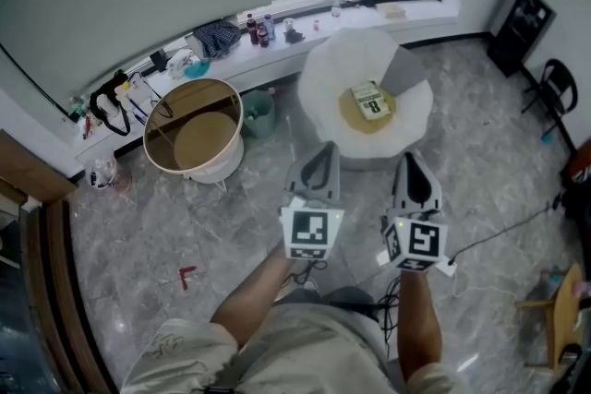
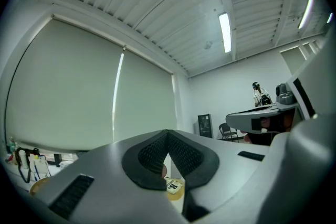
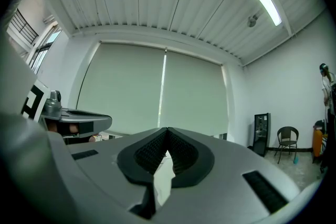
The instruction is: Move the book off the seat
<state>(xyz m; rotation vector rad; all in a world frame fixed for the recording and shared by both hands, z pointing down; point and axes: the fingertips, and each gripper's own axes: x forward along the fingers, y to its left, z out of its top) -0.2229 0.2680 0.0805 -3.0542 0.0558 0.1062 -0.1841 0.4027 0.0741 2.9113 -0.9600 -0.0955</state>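
— Book [image 1: 371, 100] off yet?
— No. Lying mid-seat [image 1: 319, 83], untouched.
— Fingers [image 2: 149, 157]?
— Pressed together, empty, on left gripper [image 1: 321, 150] and right gripper [image 1: 409, 161] alike, just short of seat's front edge. Whole move left.

The left claw [image 1: 321, 150] and the right claw [image 1: 407, 160] are held level, side by side with a gap between them. Both point forward, away from the person. Each claw's jaws are pressed together, tips meeting, with nothing between the pads. Behind the left claw the bare left forearm [image 1: 266, 288] slants back and outward. Behind the right claw the right forearm [image 1: 417, 311] runs almost straight back.
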